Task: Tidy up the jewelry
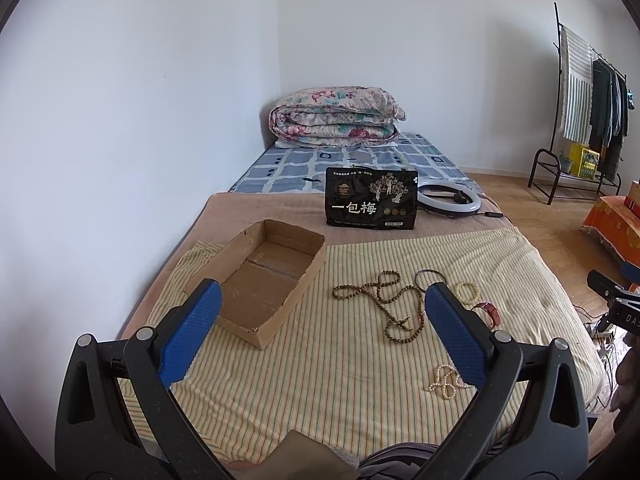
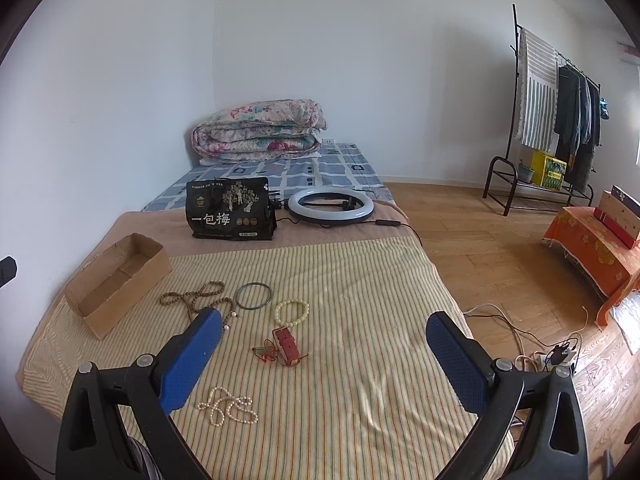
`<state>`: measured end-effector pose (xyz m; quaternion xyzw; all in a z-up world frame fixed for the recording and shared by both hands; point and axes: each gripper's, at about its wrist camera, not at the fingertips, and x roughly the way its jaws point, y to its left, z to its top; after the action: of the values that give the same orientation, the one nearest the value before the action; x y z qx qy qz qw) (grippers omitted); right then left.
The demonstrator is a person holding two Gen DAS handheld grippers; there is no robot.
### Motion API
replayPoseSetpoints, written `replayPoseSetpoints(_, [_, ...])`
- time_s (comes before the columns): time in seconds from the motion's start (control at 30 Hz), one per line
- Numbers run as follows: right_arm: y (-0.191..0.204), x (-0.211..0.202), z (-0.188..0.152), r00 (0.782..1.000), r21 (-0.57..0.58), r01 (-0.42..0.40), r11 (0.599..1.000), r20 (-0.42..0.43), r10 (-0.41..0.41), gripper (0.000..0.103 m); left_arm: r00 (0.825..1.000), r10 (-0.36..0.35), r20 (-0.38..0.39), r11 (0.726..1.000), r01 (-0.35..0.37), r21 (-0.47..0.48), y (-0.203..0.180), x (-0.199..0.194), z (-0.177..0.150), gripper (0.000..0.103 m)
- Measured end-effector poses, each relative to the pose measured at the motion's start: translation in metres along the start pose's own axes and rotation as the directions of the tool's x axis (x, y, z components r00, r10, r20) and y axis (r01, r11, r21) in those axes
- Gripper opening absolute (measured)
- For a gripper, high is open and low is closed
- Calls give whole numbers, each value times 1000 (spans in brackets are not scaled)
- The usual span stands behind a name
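I see both tools held above the bed [image 2: 360, 280], each with its blue pads spread wide and nothing between them: the left tool [image 1: 320, 340] and the right tool [image 2: 324, 360].

The jewelry lies loose on the striped cloth [image 2: 380, 360]. The brown beads [image 1: 384, 304] sprawl in loops just right of the box [image 1: 260, 280], which sits open and bare near the wall side. Beyond them I make out a dark bangle [image 2: 253, 296], and beside it a cream bracelet [image 2: 291, 312]. Nearer me lies a red watch [image 2: 286, 346] with a bit of red and green cord touching it. The pearls [image 2: 230, 404] lie nearest of all, close to the right tool's left pad.

Further back on the bed stand a black bag [image 2: 230, 210] and a ring light [image 2: 331, 207], well apart from the jewelry.
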<state>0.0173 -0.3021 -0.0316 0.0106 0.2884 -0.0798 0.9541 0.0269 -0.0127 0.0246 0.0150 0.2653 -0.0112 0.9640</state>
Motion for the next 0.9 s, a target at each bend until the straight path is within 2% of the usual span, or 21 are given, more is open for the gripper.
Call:
replayPoseSetpoints(0.6, [-10,11,-3,1000,20,10,1000,-18,-10,103,1000,-19,-21,1000,19,15,-12,12,1,103])
replayPoseSetpoints(0.9, [-11,16,-2,1000,17,2,1000,-25,-1,103,998,-34,-48,999,35,4,-13,34,7,103])
